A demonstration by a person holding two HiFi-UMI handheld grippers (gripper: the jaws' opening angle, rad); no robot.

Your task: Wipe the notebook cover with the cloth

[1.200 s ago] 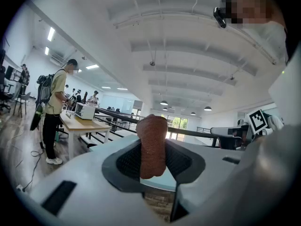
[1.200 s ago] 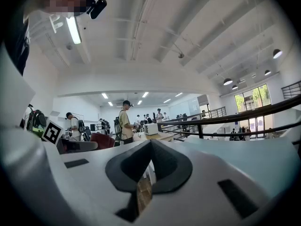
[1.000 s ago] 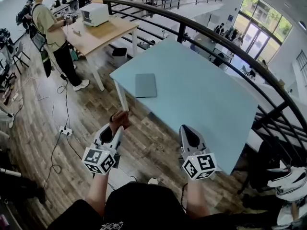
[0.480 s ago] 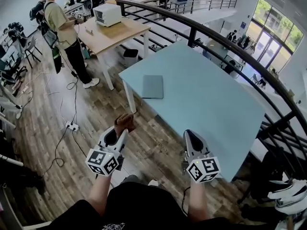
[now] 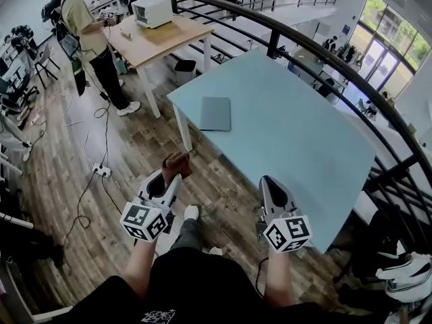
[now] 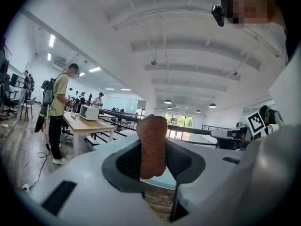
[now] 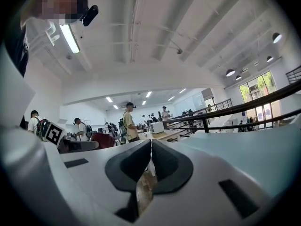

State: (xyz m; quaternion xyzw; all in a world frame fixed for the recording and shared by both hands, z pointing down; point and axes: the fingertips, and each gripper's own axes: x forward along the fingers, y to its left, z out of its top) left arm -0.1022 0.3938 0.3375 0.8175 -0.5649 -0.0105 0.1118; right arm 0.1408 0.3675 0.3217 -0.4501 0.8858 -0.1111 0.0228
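A grey notebook lies flat near the left edge of the light blue table. My left gripper is held over the wooden floor, short of the table, shut on a brown cloth that pokes up between its jaws; the left gripper view shows that brown cloth upright between the pads. My right gripper hangs at the table's near edge, its jaws pressed together with nothing between them.
A black railing curves behind the table. A wooden table with a white box stands far left, with a person beside it. Cables and a power strip lie on the floor. The wearer's leg and shoe show below.
The head view has shifted, so the table and notebook sit slightly nearer and further right. A leg and shoe have stepped into view between the grippers. Both grippers keep their grip states.
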